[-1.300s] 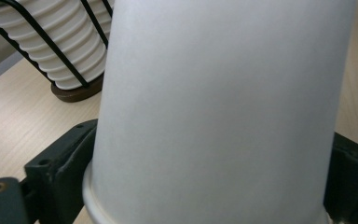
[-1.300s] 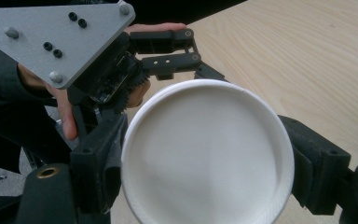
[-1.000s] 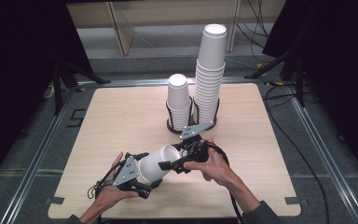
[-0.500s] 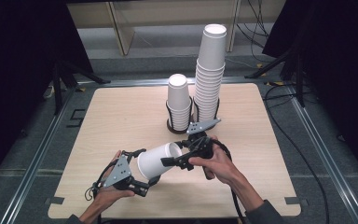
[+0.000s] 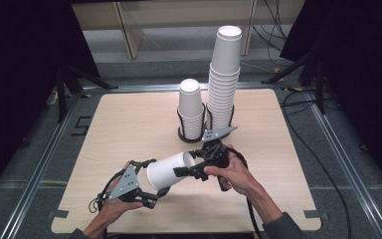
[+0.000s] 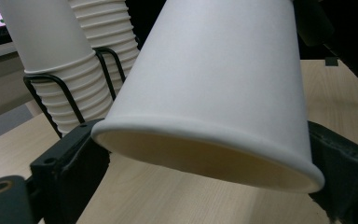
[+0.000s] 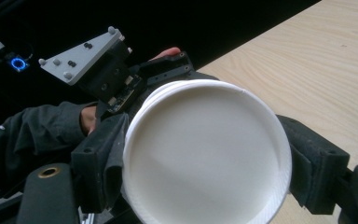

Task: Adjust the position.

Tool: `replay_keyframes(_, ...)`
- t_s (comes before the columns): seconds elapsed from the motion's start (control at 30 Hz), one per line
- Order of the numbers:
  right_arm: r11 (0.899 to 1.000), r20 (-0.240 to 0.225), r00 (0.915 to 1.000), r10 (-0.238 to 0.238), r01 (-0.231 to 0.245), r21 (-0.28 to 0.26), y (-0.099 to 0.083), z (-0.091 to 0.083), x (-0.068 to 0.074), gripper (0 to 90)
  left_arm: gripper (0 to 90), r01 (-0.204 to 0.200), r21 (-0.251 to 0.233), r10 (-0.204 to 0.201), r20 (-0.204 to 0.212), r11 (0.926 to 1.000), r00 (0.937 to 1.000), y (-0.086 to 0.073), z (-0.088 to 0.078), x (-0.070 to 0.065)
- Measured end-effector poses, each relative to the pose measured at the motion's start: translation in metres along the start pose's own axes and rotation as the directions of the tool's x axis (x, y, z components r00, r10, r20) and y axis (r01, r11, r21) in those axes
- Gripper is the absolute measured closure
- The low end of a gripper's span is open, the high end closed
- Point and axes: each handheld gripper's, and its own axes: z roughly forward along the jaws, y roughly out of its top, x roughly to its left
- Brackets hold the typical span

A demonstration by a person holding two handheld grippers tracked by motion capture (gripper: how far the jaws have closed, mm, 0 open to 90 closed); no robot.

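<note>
Above the near middle of the desk [image 5: 129, 124], a white paper cup [image 5: 168, 170] lies sideways, clamped at its rim end by the left tongs [image 5: 151, 194] and at its base end by the right tongs [image 5: 186, 171]. It looks like two nested cups being pulled apart; next comes a straight pull. Open desk lies left; the cup stacks [image 5: 224, 79] stand just beyond.

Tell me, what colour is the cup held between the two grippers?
Plain white, no print: the cup shows best in the left gripper view.

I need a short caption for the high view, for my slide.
Two hand-held claws, left and right, grip one white paper cup before two cup stacks.
</note>
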Motion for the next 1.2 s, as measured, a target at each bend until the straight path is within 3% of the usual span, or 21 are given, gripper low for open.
replay_keyframes(0.07,1.000,-0.021,0.9997,0.010,-0.010,0.001,-0.001,0.000,-0.002,23.5,8.0,-0.008,0.011,0.008,-0.002,0.9999,1.0000,0.001,-0.001,0.000)
replay_keyframes(0.13,1.000,0.003,0.9997,0.025,-0.025,0.001,-0.001,-0.002,-0.002,23.2,8.7,-0.014,0.015,0.014,-0.004,0.9998,0.9999,0.001,-0.001,0.000)
replay_keyframes(0.23,1.000,-0.004,1.0000,0.001,-0.001,0.006,-0.001,-0.001,-0.003,22.4,9.1,-0.016,0.027,0.016,0.006,0.9995,0.9999,0.001,-0.001,0.000)
replay_keyframes(0.37,0.996,0.070,0.9952,-0.068,0.063,0.070,0.000,-0.001,0.000,16.9,9.6,-0.015,0.054,0.015,0.016,0.9984,0.9998,0.002,-0.002,0.002)
replay_keyframes(0.57,0.980,0.147,0.9759,-0.161,0.141,0.141,0.004,-0.004,0.009,16.0,10.1,-0.033,0.114,0.028,0.040,0.9930,0.9988,0.001,-0.002,0.003)
replay_keyframes(0.6,0.973,0.155,0.9677,-0.199,0.175,0.152,0.005,-0.004,0.009,16.0,10.1,-0.040,0.123,0.034,0.050,0.9915,0.9982,0.000,-0.001,0.003)
replay_keyframes(0.63,0.966,0.176,0.9608,-0.214,0.183,0.181,0.005,-0.005,0.014,16.1,10.2,-0.021,0.126,0.015,0.050,0.9918,0.9986,0.000,-0.001,0.001)
replay_keyframes(0.67,0.966,0.176,0.9608,-0.214,0.183,0.181,0.005,-0.005,0.014,16.1,10.2,-0.022,0.128,0.015,0.054,0.9915,0.9984,-0.001,0.001,0.001)
replay_keyframes(0.7,0.961,0.178,0.9553,-0.236,0.201,0.192,0.005,-0.005,0.015,16.4,10.2,-0.026,0.153,0.017,0.061,0.9878,0.9980,-0.001,0.002,0.001)
replay_keyframes(0.73,0.946,0.189,0.9385,-0.289,0.250,0.205,0.006,-0.004,0.016,16.8,10.3,-0.028,0.151,0.018,0.066,0.9881,0.9976,-0.001,0.003,0.000)
replay_keyframes(0.8,0.932,0.188,0.9273,-0.324,0.278,0.232,0.007,-0.003,0.019,17.1,10.2,-0.028,0.174,0.016,0.068,0.9843,0.9975,-0.001,0.004,0.000)
replay_keyframes(0.87,0.913,0.200,0.9067,-0.371,0.317,0.257,0.008,-0.002,0.023,16.8,10.2,-0.029,0.197,0.016,0.068,0.9799,0.9975,-0.001,0.004,0.000)
replay_keyframes(0.93,0.897,0.199,0.8944,-0.400,0.338,0.286,0.009,0.000,0.028,16.9,10.2,-0.024,0.220,0.008,0.074,0.9752,0.9972,-0.001,0.005,0.000)
replay_keyframes(0.97,0.895,0.202,0.8948,-0.398,0.331,0.299,0.008,0.001,0.031,16.8,10.2,-0.021,0.223,0.003,0.079,0.9745,0.9968,-0.002,0.005,0.001)
replay_keyframes(1.07,0.870,0.201,0.8728,-0.445,0.368,0.328,0.008,0.005,0.035,17.0,10.2,-0.018,0.251,-0.003,0.082,0.9679,0.9966,-0.003,0.006,0.001)
replay_keyframes(1.1,0.872,0.217,0.8756,-0.431,0.344,0.347,0.007,0.006,0.039,16.9,10.2,-0.012,0.256,-0.009,0.078,0.9666,0.9969,-0.004,0.006,0.000)
replay_keyframes(1.13,0.851,0.206,0.8557,-0.475,0.386,0.356,0.008,0.008,0.038,17.1,10.2,-0.019,0.267,-0.003,0.081,0.9636,0.9967,-0.004,0.006,0.001)
replay_keyframes(1.17,0.845,0.208,0.8500,-0.484,0.392,0.363,0.008,0.009,0.039,17.2,10.2,-0.014,0.273,-0.009,0.084,0.9618,0.9965,-0.004,0.006,0.001)
replay_keyframes(1.2,0.858,0.215,0.8671,-0.449,0.352,0.373,0.005,0.010,0.042,17.2,10.2,-0.016,0.279,-0.007,0.081,0.9601,0.9967,-0.004,0.006,0.002)
